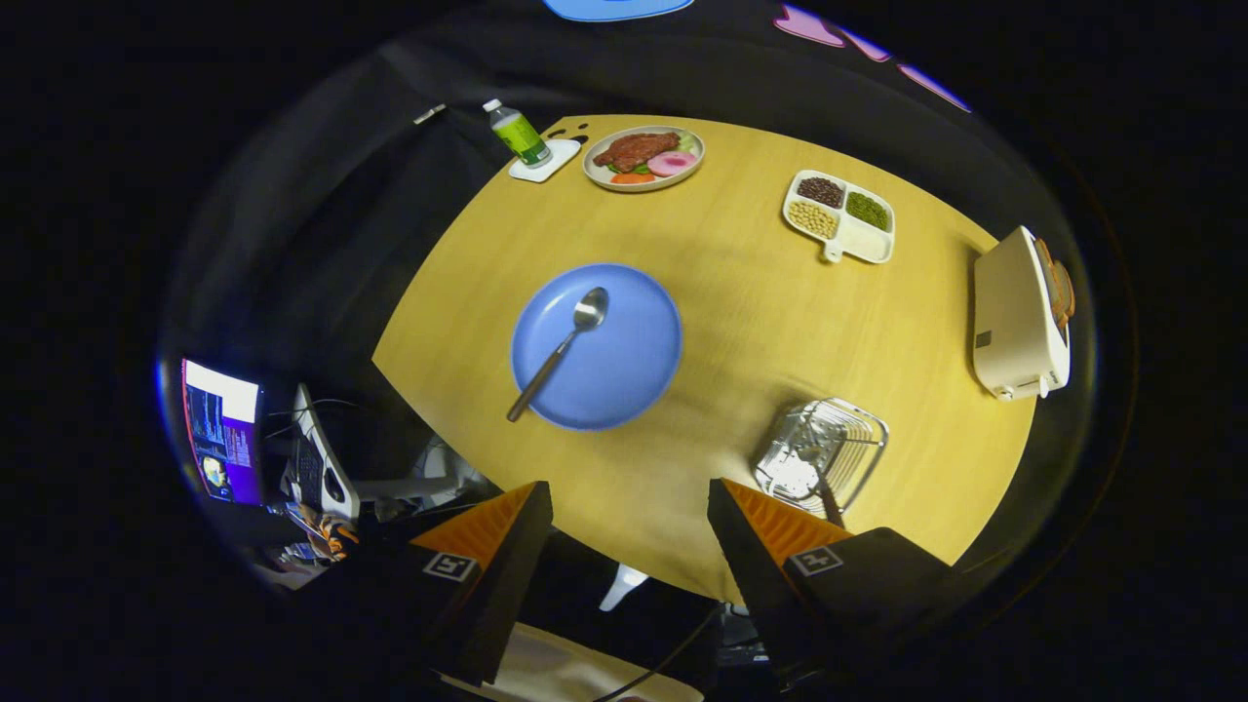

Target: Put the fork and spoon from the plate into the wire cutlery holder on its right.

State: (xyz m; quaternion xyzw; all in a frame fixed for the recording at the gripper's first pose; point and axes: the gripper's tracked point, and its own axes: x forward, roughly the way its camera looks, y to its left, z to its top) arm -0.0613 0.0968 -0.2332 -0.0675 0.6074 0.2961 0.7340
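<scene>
Spread wide and empty, the claw [629,507] hangs above the counter [760,322]; the thin, stiff, slippery spoon [559,351] looks best pinched mid-handle.

We see a blue plate [624,370] beyond our fingers, a silver spoon [565,346], yellow wood-grain table [780,322], cream toaster [1014,317].

**Wooden table in a dark cloth booth**

A light wooden table [780,322] with rounded edges stands brightly lit against black cloth walls [322,195]. On its far side sit a green-labelled bottle [517,133] on a white coaster [544,162], a plate of food [643,157] and a divided dish of beans [839,215]. A white toaster [1017,317] sits at the right edge. Beside the table glows a monitor [222,429].
</scene>
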